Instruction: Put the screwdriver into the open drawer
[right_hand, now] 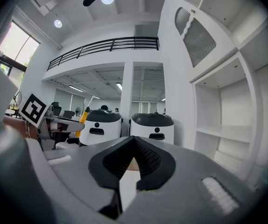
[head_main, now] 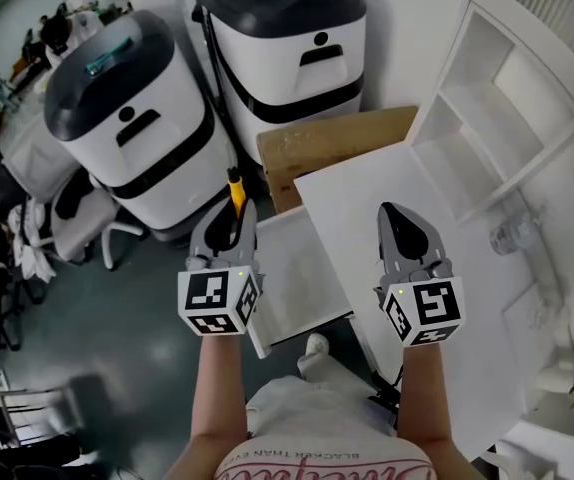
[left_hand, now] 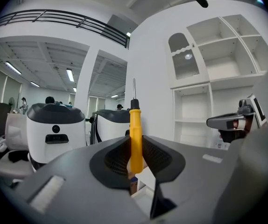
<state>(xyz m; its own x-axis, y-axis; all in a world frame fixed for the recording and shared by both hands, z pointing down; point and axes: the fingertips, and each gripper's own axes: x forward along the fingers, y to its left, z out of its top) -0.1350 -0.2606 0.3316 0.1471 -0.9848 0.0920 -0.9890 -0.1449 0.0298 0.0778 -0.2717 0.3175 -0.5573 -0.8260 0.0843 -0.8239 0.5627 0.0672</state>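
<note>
A yellow-handled screwdriver (head_main: 235, 193) stands upright between the fingers of my left gripper (head_main: 229, 208), which is shut on its handle. In the left gripper view the handle (left_hand: 135, 139) is pinched between the dark pads, its metal shaft (left_hand: 134, 87) pointing up. This gripper hovers just left of the open white drawer (head_main: 302, 268), which is pulled out from the white table (head_main: 417, 183). My right gripper (head_main: 392, 213) is held over the tabletop right of the drawer, its jaws together and empty. In its own view the right gripper (right_hand: 134, 139) has its tips touching.
Two white-and-black machines (head_main: 127, 118) (head_main: 282, 43) stand beyond the drawer, with a cardboard box (head_main: 327, 143) against the table. A white shelf unit (head_main: 497, 118) rises at the table's far right. An office chair (head_main: 77, 218) sits on the floor to the left.
</note>
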